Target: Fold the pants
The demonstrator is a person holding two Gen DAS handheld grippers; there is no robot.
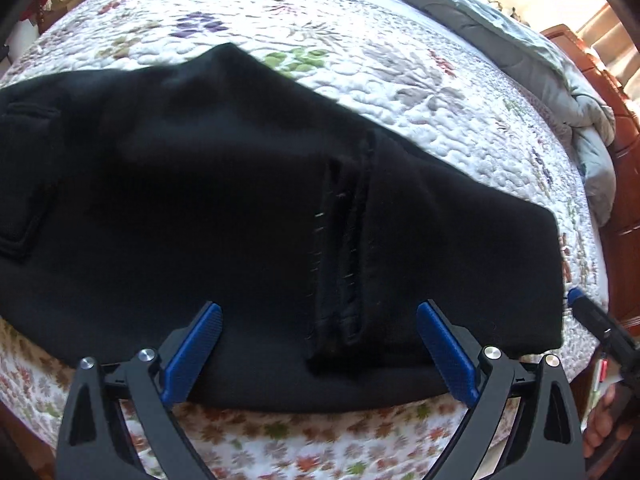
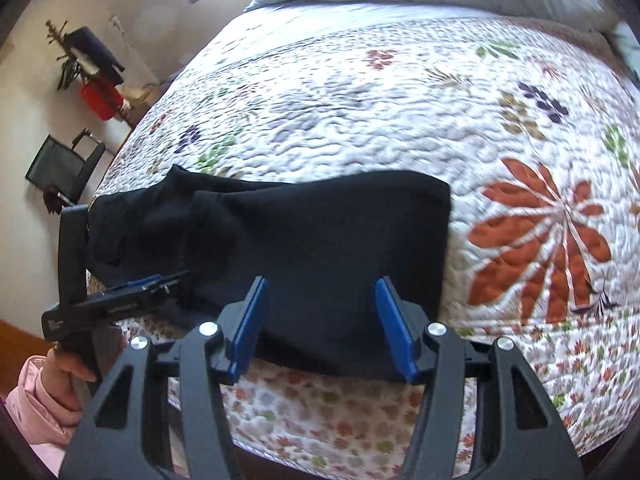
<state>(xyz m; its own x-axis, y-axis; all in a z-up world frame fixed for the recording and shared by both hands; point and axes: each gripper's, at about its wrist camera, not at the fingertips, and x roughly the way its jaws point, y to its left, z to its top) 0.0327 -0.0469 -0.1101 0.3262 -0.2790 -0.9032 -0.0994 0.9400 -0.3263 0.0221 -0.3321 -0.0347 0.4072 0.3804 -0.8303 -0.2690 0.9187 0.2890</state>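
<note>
Two tongs: I have both at the near edge of the bed (image 2: 520, 128), each spread wide and gripping nothing.
Pants: the black pants (image 1: 248, 208) lie already folded into a long band on the floral quilt (image 1: 360, 64), close to the bed's near edge.
Long axis: I judge it runs left to right across both views, parallel to that edge, so another fold would bring one end over the other.
Left tongs: the left tongs (image 1: 318, 354) straddle the near hem by the stitched leg seam (image 1: 352, 248); the pocket end (image 1: 24, 184) lies off to my left.
Right tongs: the right tongs (image 2: 320, 328) face the squared-off right end (image 2: 440, 220), with cloth between the open pads.
Nearer hand: my right sits closest to the free end, so I would expect it to lead.
Contact: I cannot tell whether either pair touches the fabric or hovers just above it.
Risk: thick layers may slip apart if I pinch only the top one.
</note>
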